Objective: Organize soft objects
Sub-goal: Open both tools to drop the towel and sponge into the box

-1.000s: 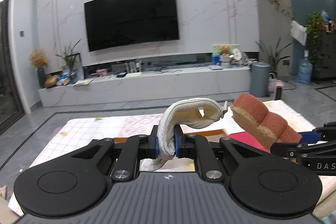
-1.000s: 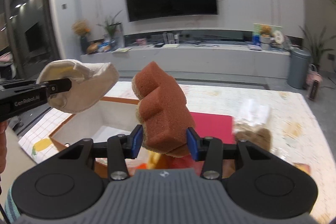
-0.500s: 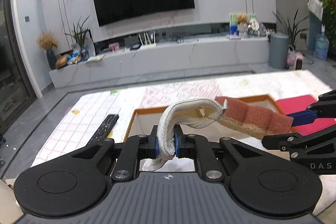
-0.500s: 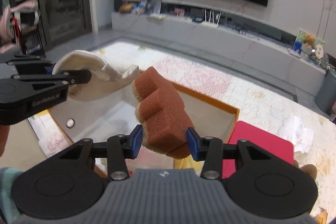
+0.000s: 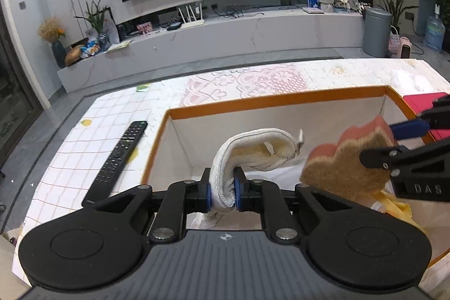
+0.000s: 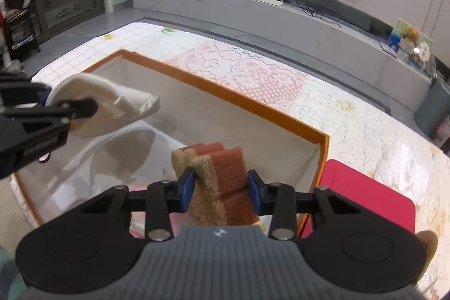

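Right wrist | right gripper (image 6: 220, 189) clamps rust-tan sponge (image 6: 219, 182) | left gripper (image 5: 222, 189) pinches cream, seemingly quilted mitt (image 5: 253, 149)

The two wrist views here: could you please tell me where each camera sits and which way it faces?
Left wrist view: sits on the left hand-held gripper, looking forward and down into the orange-rimmed box; its own fingers clamp a white cloth pad, and the right hand-held gripper enters at right.
Right wrist view: sits on the right hand-held gripper, facing the same box from the right; its fingers squeeze a sponge, and the left hand-held gripper shows at left.
Shared: box, pad, sponge, TV wall.
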Demonstrator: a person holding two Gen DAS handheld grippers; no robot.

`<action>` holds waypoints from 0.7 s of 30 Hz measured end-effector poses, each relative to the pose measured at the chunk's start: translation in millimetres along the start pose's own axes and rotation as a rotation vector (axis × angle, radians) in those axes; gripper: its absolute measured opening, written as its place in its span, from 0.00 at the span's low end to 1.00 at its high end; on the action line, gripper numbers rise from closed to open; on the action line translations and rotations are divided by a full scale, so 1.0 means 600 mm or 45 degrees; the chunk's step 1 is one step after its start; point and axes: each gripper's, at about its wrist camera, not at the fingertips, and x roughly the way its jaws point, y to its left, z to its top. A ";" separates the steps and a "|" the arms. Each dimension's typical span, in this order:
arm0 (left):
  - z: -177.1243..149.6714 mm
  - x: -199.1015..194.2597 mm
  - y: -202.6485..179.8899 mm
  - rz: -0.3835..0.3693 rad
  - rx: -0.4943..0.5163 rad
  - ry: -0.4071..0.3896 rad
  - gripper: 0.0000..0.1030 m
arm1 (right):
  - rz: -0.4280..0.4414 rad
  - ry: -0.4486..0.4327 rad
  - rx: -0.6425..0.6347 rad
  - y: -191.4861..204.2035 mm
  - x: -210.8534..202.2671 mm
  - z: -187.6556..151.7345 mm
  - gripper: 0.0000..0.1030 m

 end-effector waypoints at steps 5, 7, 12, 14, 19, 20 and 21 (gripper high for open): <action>0.002 0.007 -0.004 -0.021 0.021 0.017 0.26 | -0.084 -0.011 -0.012 -0.004 0.011 0.006 0.43; 0.000 0.005 -0.004 -0.033 0.021 0.017 0.26 | -0.122 -0.018 -0.023 -0.007 0.013 0.007 0.43; 0.001 0.001 -0.005 -0.096 0.007 0.022 0.33 | -0.143 -0.040 -0.008 -0.015 0.008 0.009 0.49; 0.002 -0.003 -0.006 -0.116 0.010 0.013 0.38 | -0.141 -0.043 -0.005 -0.016 0.005 0.010 0.49; 0.001 -0.015 -0.014 -0.136 0.051 -0.010 0.52 | -0.131 -0.053 0.001 -0.012 -0.005 0.009 0.50; 0.001 -0.016 -0.016 -0.138 0.050 -0.012 0.53 | -0.126 -0.055 0.001 -0.011 -0.008 0.008 0.51; 0.001 -0.018 -0.015 -0.143 0.045 -0.014 0.53 | -0.123 -0.057 0.002 -0.010 -0.011 0.006 0.51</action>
